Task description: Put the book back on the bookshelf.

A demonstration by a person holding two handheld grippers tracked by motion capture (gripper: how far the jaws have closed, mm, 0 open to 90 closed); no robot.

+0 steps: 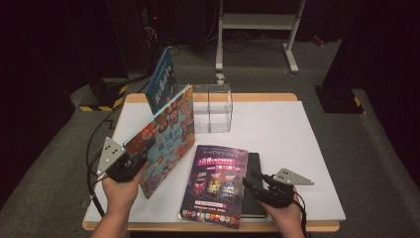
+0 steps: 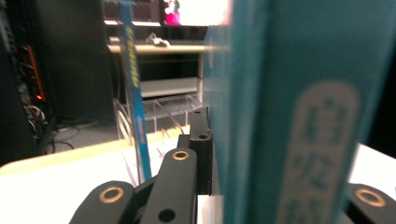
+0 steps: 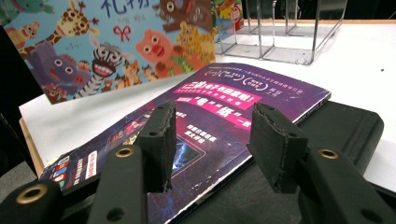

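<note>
My left gripper is shut on the lower edge of a colourful animal picture book, which it holds tilted up off the white table. In the left gripper view the book's teal spine fills the space beside the black finger. A purple magazine lies flat, overlapping a black notebook. My right gripper hovers open over their edge. In the right gripper view its jaws stand apart above the magazine and the notebook, with nothing held.
A clear acrylic rack stands at the table's far middle, with a blue book upright at its left. Black cables trail off the table's left side. A white metal stand is on the floor beyond.
</note>
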